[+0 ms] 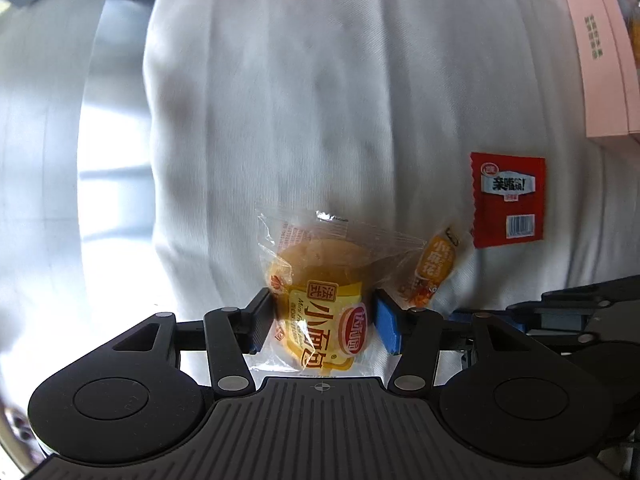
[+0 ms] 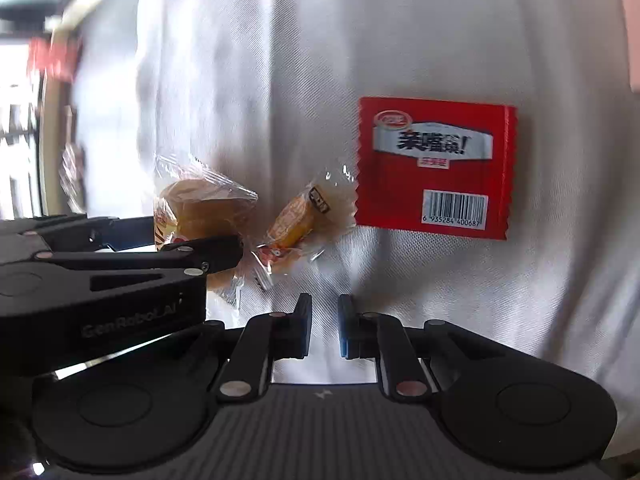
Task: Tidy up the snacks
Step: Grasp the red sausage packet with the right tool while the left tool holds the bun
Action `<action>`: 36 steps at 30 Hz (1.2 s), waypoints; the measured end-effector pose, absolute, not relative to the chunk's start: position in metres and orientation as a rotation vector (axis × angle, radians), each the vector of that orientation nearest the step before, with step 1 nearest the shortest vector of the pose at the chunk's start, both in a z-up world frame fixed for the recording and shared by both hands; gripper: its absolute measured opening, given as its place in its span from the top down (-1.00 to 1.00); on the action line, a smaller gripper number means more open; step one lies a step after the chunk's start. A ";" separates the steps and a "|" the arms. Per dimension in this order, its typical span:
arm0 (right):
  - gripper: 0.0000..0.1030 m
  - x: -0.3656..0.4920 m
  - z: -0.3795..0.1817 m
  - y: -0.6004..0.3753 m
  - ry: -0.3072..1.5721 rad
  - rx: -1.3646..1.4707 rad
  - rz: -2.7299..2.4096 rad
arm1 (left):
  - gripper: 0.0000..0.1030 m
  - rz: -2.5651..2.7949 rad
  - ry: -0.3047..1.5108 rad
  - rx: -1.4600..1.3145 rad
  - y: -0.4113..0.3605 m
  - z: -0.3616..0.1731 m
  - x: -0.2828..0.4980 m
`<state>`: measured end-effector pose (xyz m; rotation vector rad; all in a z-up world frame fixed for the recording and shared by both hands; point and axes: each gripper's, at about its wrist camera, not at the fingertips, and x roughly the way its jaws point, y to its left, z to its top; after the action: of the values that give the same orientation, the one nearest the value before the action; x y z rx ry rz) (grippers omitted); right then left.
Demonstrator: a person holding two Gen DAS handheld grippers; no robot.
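Note:
A clear packet with a small yellow bread (image 1: pixel 316 280) sits between the fingers of my left gripper (image 1: pixel 324 316), which is shut on it and points down at the white cloth (image 1: pixel 320 100). In the right wrist view the same bread packet (image 2: pixel 200 208) shows in the left gripper (image 2: pixel 180 236). Just right of it lies a small orange twist-snack packet (image 1: pixel 434 268) (image 2: pixel 296 220). Further right, a red flat packet (image 1: pixel 508 200) (image 2: pixel 432 168) with a barcode lies flat. My right gripper (image 2: pixel 325 320) is shut on nothing, just below the orange packet.
A pink box (image 1: pixel 604 52) stands at the far right edge of the cloth. The cloth's left edge drops off to a pale floor (image 1: pixel 48 160). The two grippers sit close side by side.

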<state>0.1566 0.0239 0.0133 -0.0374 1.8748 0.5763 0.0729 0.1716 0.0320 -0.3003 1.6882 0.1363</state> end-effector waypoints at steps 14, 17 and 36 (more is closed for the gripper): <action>0.75 0.166 0.070 0.040 1.566 -0.381 0.420 | -0.14 0.095 1.537 -0.417 0.195 0.062 0.026; 0.75 0.172 0.077 0.043 1.528 -0.361 0.454 | -0.14 0.111 1.515 -0.449 0.191 0.061 0.023; 0.33 0.171 0.080 0.000 1.204 -0.450 0.780 | -0.14 0.309 1.218 -0.603 0.162 0.070 0.023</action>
<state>0.1710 -0.0005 0.0796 -0.4498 1.2042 0.7798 0.0227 0.1619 0.0701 -0.6032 1.2180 0.3088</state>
